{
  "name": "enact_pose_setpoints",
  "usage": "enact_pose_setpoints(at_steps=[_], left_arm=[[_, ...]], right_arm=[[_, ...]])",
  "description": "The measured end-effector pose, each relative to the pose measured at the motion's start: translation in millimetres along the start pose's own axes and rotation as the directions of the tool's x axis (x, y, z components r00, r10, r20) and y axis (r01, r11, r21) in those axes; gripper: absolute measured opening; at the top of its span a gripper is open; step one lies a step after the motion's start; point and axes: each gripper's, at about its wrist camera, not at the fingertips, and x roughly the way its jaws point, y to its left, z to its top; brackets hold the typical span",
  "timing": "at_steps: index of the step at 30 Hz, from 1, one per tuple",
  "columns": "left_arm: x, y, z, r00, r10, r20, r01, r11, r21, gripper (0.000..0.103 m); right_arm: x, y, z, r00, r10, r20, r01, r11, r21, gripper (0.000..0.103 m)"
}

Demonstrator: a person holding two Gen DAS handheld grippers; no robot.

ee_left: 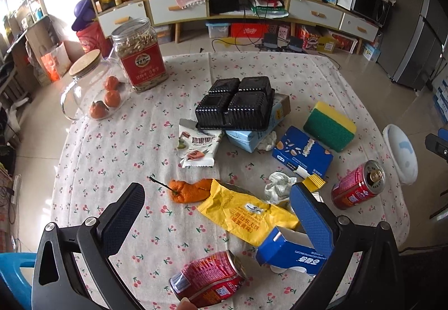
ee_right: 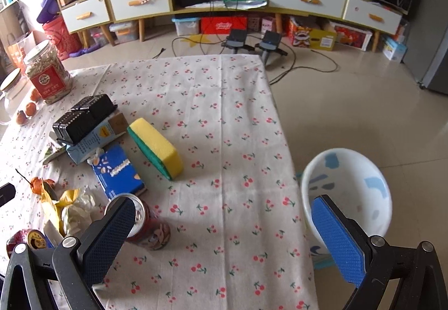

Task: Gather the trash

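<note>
Trash lies on the cherry-print tablecloth [ee_left: 112, 147]. My left gripper [ee_left: 217, 189] is open above an orange peel [ee_left: 190, 191] and a yellow wrapper [ee_left: 246, 214]. A dented red can [ee_left: 210, 279] lies near its base, and a torn blue carton [ee_left: 291, 251] sits by its right finger. Crumpled tissue [ee_left: 278, 186] and a second red can [ee_left: 358, 184] lie further right. My right gripper [ee_right: 221, 205] is open over bare cloth, its left finger beside that red can [ee_right: 148, 226]. A white bin [ee_right: 347, 192] stands off the table's right edge, behind the right finger.
A yellow-green sponge [ee_right: 156, 147], a blue box [ee_right: 117, 172], a snack wrapper [ee_left: 196, 144] and a black tray [ee_left: 238, 102] on a pale blue carton fill the table's middle. A seed jar [ee_left: 140, 57] and a glass jar [ee_left: 92, 85] holding oranges stand at the far left.
</note>
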Motion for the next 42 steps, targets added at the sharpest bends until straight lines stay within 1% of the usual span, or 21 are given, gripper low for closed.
enact_pose_setpoints(at_steps=[3, 5, 7, 9, 10, 13, 16, 19, 22, 23, 26, 27, 28, 29, 30, 31, 33, 34, 35, 36, 42], left_arm=[[16, 18, 10, 0.999, -0.010, -0.039, 0.008, 0.999, -0.033, 0.103], [30, 33, 12, 0.998, -0.009, -0.065, 0.004, 0.998, -0.070, 0.103], [48, 45, 14, 0.992, -0.023, -0.128, 0.011, 0.995, -0.099, 0.103], [63, 54, 17, 0.981, -0.062, -0.182, 0.040, 0.992, -0.124, 0.103], [67, 59, 19, 0.980, -0.070, -0.187, 0.044, 0.990, -0.137, 0.103], [78, 66, 28, 0.978, -0.072, -0.194, 0.040, 0.986, -0.161, 0.103], [89, 69, 40, 0.978, -0.100, -0.181, 0.066, 0.980, -0.185, 0.103], [109, 65, 47, 0.970, -0.128, -0.209, 0.088, 0.978, -0.191, 0.102], [131, 60, 48, 0.958, -0.137, -0.252, 0.090, 0.978, -0.188, 0.090], [138, 60, 47, 0.955, -0.137, -0.264, 0.087, 0.978, -0.190, 0.088], [152, 61, 43, 0.946, -0.152, -0.286, 0.091, 0.972, -0.215, 0.071], [155, 62, 41, 0.944, -0.159, -0.291, 0.094, 0.970, -0.225, 0.060], [157, 63, 40, 0.942, -0.164, -0.293, 0.097, 0.968, -0.233, 0.048], [158, 65, 38, 0.942, -0.165, -0.292, 0.096, 0.967, -0.235, 0.041], [158, 66, 37, 0.944, -0.161, -0.288, 0.094, 0.968, -0.235, 0.030], [157, 67, 36, 0.947, -0.156, -0.281, 0.091, 0.968, -0.232, 0.023], [153, 70, 35, 0.951, -0.151, -0.270, 0.088, 0.969, -0.232, 0.013], [150, 72, 34, 0.952, -0.160, -0.262, 0.097, 0.966, -0.239, 0.010], [147, 74, 33, 0.951, -0.176, -0.255, 0.111, 0.962, -0.250, 0.010], [144, 75, 32, 0.950, -0.189, -0.250, 0.123, 0.958, -0.259, 0.006], [122, 82, 27, 0.962, -0.198, -0.190, 0.137, 0.947, -0.289, 0.006]], right_arm=[[26, 13, 16, 0.998, 0.010, -0.061, -0.013, 0.999, -0.040, 0.103], [48, 19, 21, 0.993, 0.050, -0.107, -0.056, 0.997, -0.049, 0.103], [73, 22, 25, 0.983, 0.095, -0.160, -0.100, 0.995, -0.027, 0.103], [96, 25, 29, 0.966, 0.125, -0.224, -0.129, 0.992, -0.004, 0.101], [105, 27, 31, 0.963, 0.134, -0.234, -0.138, 0.990, -0.003, 0.099], [124, 34, 39, 0.958, 0.129, -0.255, -0.136, 0.991, -0.009, 0.097], [139, 44, 48, 0.951, 0.146, -0.273, -0.159, 0.987, -0.025, 0.096], [151, 58, 51, 0.943, 0.153, -0.294, -0.177, 0.983, -0.057, 0.092], [160, 68, 51, 0.938, 0.158, -0.308, -0.190, 0.979, -0.077, 0.089], [163, 70, 51, 0.937, 0.156, -0.312, -0.190, 0.979, -0.080, 0.088], [172, 71, 50, 0.935, 0.148, -0.323, -0.183, 0.980, -0.079, 0.081], [174, 70, 49, 0.933, 0.149, -0.327, -0.183, 0.980, -0.076, 0.074], [175, 69, 48, 0.932, 0.151, -0.330, -0.185, 0.980, -0.073, 0.063], [176, 68, 48, 0.931, 0.154, -0.331, -0.187, 0.980, -0.068, 0.057], [176, 67, 48, 0.930, 0.158, -0.331, -0.189, 0.980, -0.062, 0.048], [175, 65, 48, 0.930, 0.163, -0.328, -0.191, 0.980, -0.055, 0.046], [172, 62, 49, 0.931, 0.176, -0.321, -0.200, 0.979, -0.043, 0.042], [169, 62, 49, 0.932, 0.180, -0.315, -0.203, 0.978, -0.040, 0.041], [166, 61, 49, 0.933, 0.183, -0.309, -0.205, 0.978, -0.042, 0.040], [163, 60, 49, 0.935, 0.185, -0.303, -0.208, 0.977, -0.044, 0.037], [140, 50, 47, 0.947, 0.196, -0.253, -0.207, 0.978, -0.017, 0.036]])
